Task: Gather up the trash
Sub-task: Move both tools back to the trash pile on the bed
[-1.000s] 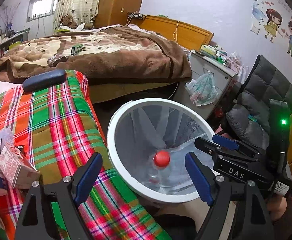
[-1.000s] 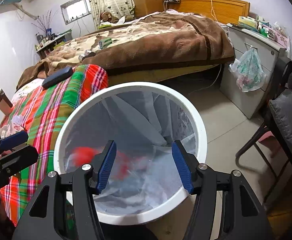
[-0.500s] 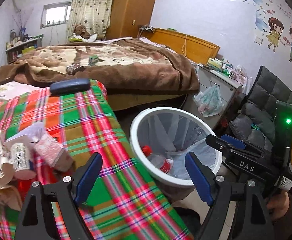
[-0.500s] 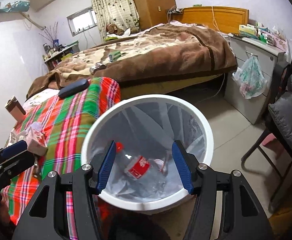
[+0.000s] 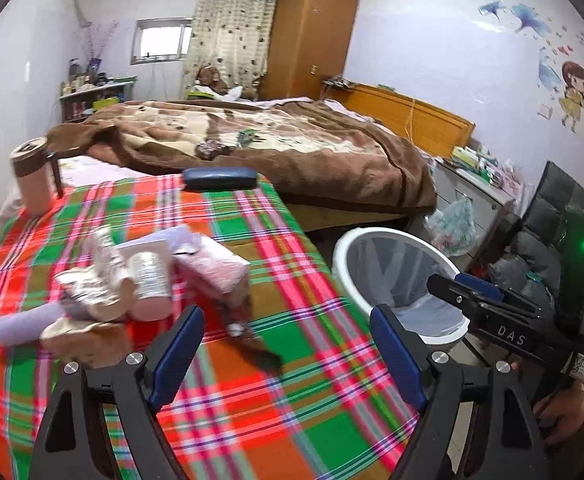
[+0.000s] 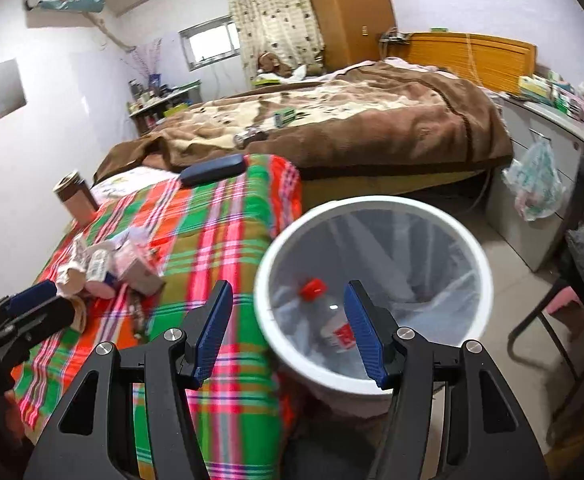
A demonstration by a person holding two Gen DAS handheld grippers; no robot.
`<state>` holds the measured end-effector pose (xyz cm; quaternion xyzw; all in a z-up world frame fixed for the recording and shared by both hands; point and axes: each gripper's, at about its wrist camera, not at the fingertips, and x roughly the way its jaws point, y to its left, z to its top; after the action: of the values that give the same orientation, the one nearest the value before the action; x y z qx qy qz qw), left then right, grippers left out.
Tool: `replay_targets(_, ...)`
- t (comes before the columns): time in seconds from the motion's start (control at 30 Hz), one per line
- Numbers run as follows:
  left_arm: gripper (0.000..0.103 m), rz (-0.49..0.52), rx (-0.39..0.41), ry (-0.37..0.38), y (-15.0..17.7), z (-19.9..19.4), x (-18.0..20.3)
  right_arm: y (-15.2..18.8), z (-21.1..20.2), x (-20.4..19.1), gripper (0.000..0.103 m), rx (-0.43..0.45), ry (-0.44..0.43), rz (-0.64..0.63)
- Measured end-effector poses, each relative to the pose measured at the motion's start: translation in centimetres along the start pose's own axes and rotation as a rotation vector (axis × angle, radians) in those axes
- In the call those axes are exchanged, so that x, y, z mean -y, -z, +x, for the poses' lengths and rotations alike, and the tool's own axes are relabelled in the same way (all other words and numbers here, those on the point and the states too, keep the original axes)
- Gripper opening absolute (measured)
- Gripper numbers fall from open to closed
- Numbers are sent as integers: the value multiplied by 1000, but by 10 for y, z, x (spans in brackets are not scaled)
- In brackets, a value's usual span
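Both tools are seen empty: the left hand-held gripper [image 5: 288, 354] is held with its blue pads well apart above the plaid cloth [image 5: 220, 400], and the right hand-held gripper [image 6: 288, 332] is likewise spread with nothing between its pads, poised at the near rim of the white bin [image 6: 487, 280]. A clear plastic bottle [image 6: 327, 320] with a red cap and red label is seen lying inside the bin's thin translucent liner. The remaining trash is gathered in a loose heap [image 5: 132, 280] on the desk, to the left of the left tool: crinkled foil-like wrappers, a small cylindrical pot with a printed label, a pale pink carton lying on its side, and a dark flattened wrapper [image 5: 248, 336] nearer the pads. Trouble is judged most likely at the pick. The foil would crumple and slip if pinched at an edge, the round pot could roll off the soft, yielding cloth, and neighbours could be dragged along because the pieces overlap. The cloth itself might be snagged by a low approach. A brown lidded mug [image 5: 36, 180] and a dark glasses case [image 5: 220, 178] stand well apart at the far end and could be mistaken for rubbish.
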<state>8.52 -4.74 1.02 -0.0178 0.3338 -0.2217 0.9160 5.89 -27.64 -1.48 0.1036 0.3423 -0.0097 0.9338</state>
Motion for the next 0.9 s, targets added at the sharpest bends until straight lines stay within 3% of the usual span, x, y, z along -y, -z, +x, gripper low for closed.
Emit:
replay_targets(0.57,84,-137,33,-185,31,-46,-108,13,23,-71,59,-56,-111,-125)
replay_targets(0.9,84,-153,11,-227,39,-41,-152,8,46,-100,59,-92,-140,-186)
